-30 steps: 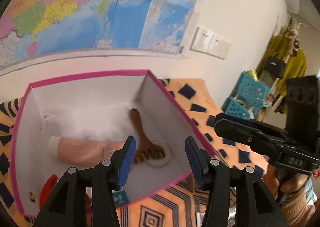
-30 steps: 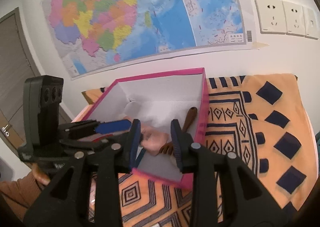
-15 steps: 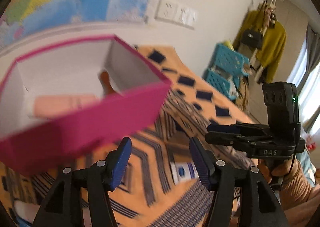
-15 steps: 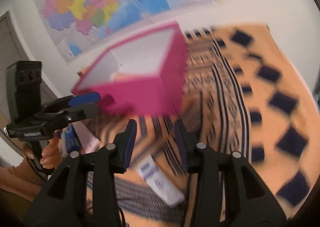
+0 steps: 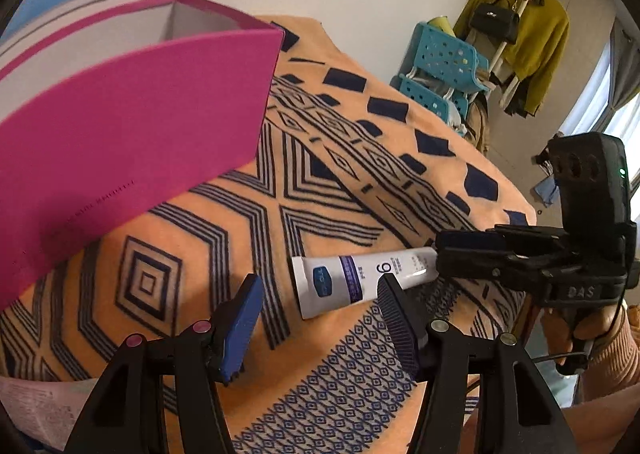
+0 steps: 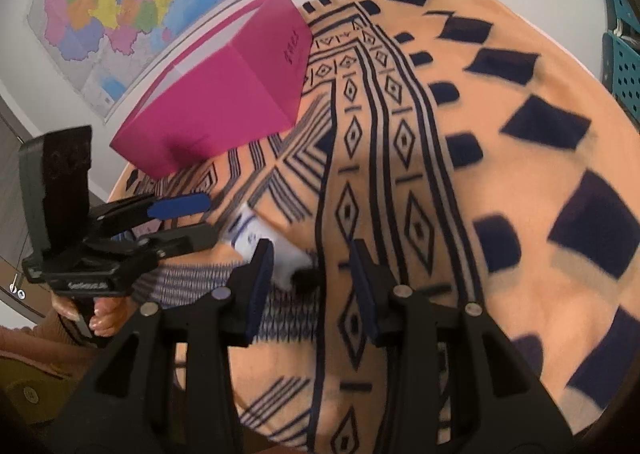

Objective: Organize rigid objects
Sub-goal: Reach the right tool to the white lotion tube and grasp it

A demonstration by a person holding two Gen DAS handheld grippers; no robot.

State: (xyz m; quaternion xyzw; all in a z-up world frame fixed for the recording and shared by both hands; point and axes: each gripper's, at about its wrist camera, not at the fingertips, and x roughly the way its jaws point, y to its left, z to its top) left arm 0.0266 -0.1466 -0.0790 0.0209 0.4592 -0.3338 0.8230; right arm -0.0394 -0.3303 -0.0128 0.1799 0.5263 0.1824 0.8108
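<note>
The left tongs (image 5: 320, 318) stand partly open with nothing between the blue pads; their jaws have just been opening. Just ahead of them, toward their right finger, a white tube (image 5: 360, 280) with a blue label lies flat on the orange patterned cloth (image 5: 192, 246), its crimped end nearest these tongs. The tube's far end reaches the tips of the right tongs (image 5: 452, 254), which come in from the side in this view.

Seen from their own camera, the right tongs (image 6: 314, 274) are also partly open and grip nothing; their jaws too have just been opening. The tube (image 6: 272, 250), blurred here, lies just beyond their left pad, between both pairs of tongs.

Further out, beyond the left tongs and to their left, stands the pink box (image 5: 132, 125), open at the top, on the same cloth. Behind it a map (image 6: 132, 1) hangs on the wall.
</note>
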